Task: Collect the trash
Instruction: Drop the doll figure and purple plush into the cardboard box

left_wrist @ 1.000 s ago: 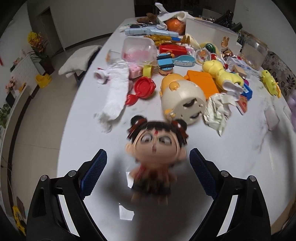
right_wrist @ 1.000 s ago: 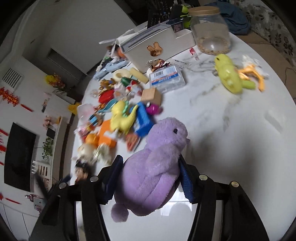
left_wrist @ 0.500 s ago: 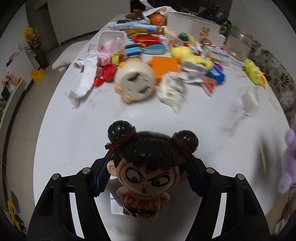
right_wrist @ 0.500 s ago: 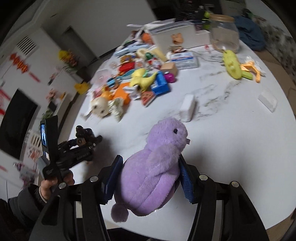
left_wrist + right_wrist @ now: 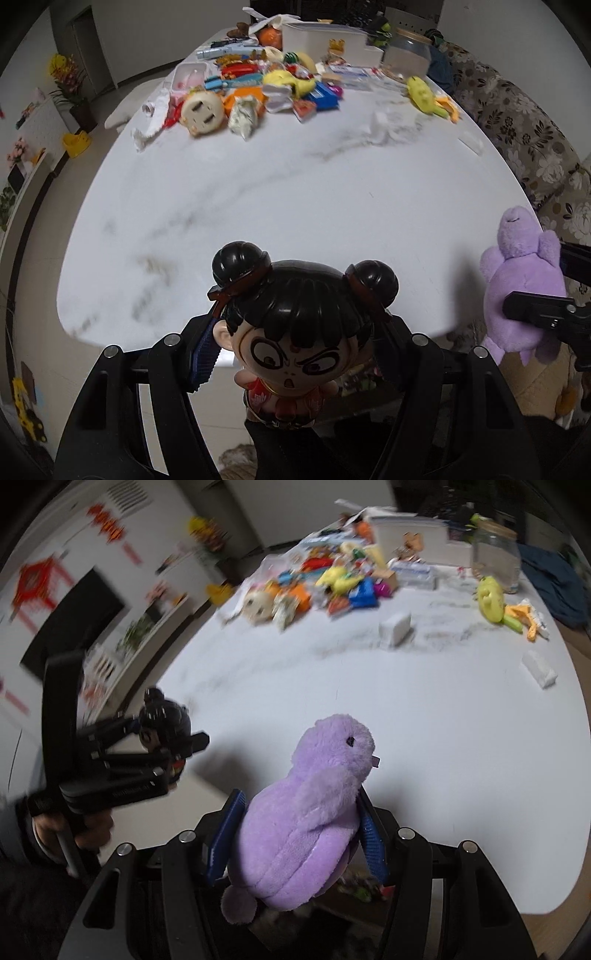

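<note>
My left gripper is shut on a black-haired doll figure and holds it past the near edge of the white marble table. My right gripper is shut on a purple plush bird, also held at the table's near edge. The plush shows at the right of the left wrist view. The left gripper with the doll shows at the left of the right wrist view.
A pile of toys and wrappers lies at the table's far end, with a white box and a glass jar. A yellow plush and white packets lie at the right. A floral sofa stands beside the table.
My left gripper closed on the doll and lifted it back past the table's near edge. My right gripper drew back with the purple plush. The toy pile is now farther away.
</note>
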